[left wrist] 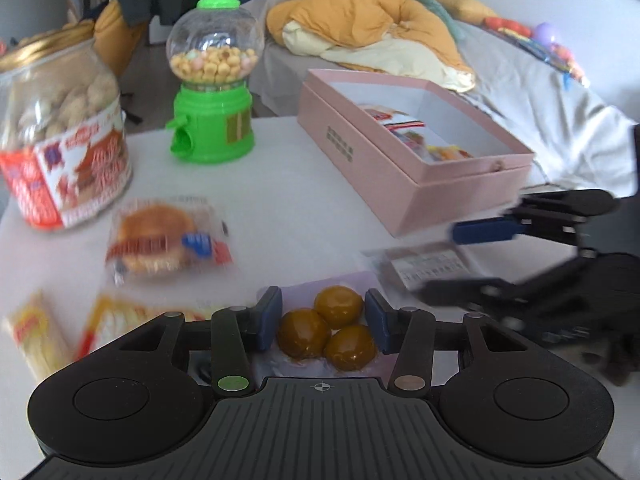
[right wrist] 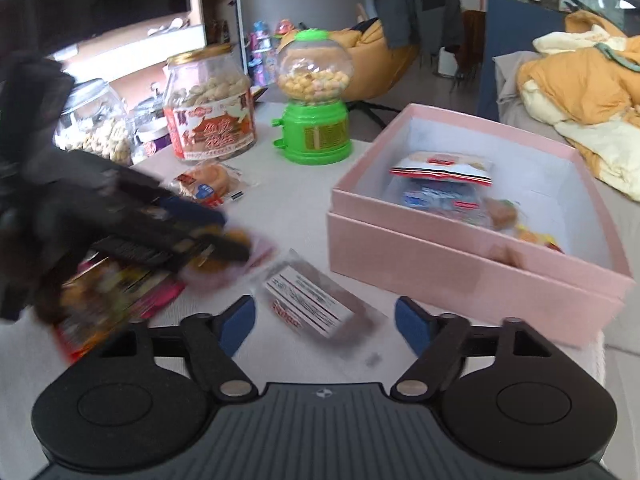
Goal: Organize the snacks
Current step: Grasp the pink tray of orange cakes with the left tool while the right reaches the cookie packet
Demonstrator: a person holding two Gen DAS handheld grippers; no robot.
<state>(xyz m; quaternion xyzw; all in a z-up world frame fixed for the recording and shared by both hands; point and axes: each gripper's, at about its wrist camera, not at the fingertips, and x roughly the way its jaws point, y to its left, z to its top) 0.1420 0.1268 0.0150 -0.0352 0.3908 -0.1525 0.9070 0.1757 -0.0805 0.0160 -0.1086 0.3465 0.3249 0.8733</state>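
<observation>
Left gripper [left wrist: 322, 322] clenched on clear packet of three brown glazed balls [left wrist: 327, 328]; right gripper [right wrist: 325, 322] jaws released over clear label-faced snack packet [right wrist: 310, 304]; open pink cardboard box [right wrist: 460, 256] beside.

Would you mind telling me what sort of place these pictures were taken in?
Most likely a lived-in bedroom or studio flat: a bed with a rumpled mustard-yellow quilt stands right behind the white table, a dark jacket hangs over a chair, and toys sit on a shelf.
</observation>
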